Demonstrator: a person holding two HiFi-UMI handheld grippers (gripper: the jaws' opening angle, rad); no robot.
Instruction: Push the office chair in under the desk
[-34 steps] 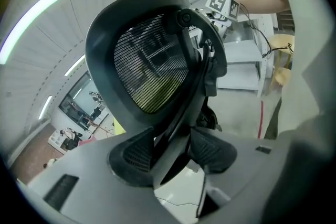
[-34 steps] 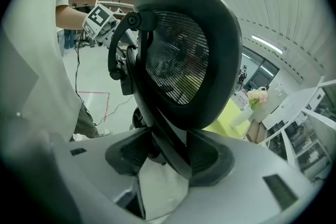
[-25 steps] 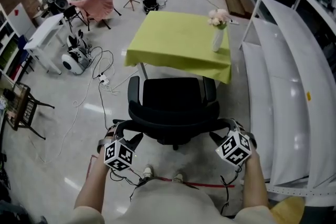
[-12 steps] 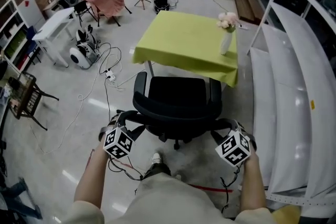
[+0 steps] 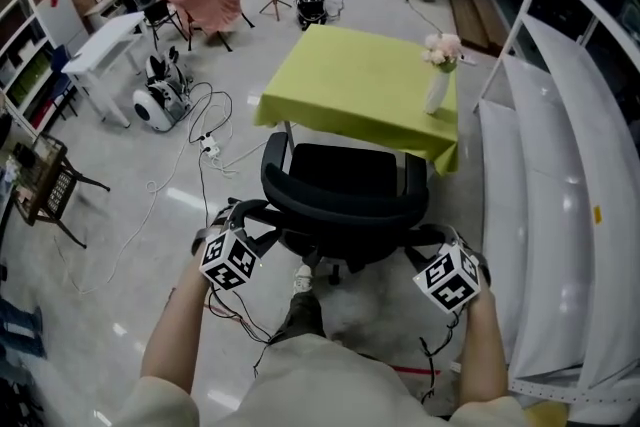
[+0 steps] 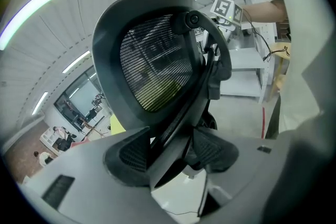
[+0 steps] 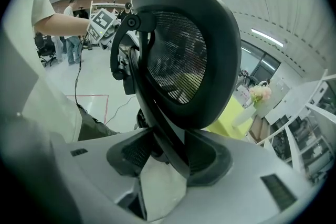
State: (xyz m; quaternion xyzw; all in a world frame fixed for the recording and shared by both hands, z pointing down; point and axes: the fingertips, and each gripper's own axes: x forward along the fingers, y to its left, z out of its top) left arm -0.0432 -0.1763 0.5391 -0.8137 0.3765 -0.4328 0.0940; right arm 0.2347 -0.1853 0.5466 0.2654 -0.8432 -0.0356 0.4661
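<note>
Grey left gripper (image 6: pixel 170 150): jaws were closed part-way onto a black strut of the backrest (image 6: pixel 152 65). The strut filled the gap between the ribbed pads.
Right gripper (image 7: pixel 170 155): jaws stood fairly wide but clamped the matching strut on the backrest's right side. Nothing else lay between them.
Grip layout: one gripper held each side of the backrest. Judged purpose: an even push that stops the seat swivelling or running off line.
Gripper attitude: both sloped downward from the person's forearms toward the chair.
Office chair (image 5: pixel 340 177): just beyond the grippers, seat facing the desk. Its far edge met the near hem of the cloth in the head view. Whether it had passed beneath could not be told.
Desk (image 5: pixel 350 80): on the far side of the chair, covered by a yellow-green cloth.
Vase (image 5: pixel 437 91): white, with pale flowers, near the desk's near right corner. Judged risk: a hard knock against the desk could tip it.
Lane: cables (image 5: pixel 205 150) lay on the floor to the left and white shelving (image 5: pixel 560 175) stood close on the right. A straight push was judged necessary.
Progress: judged partial, as most of the seat was clear of the desk.
</note>
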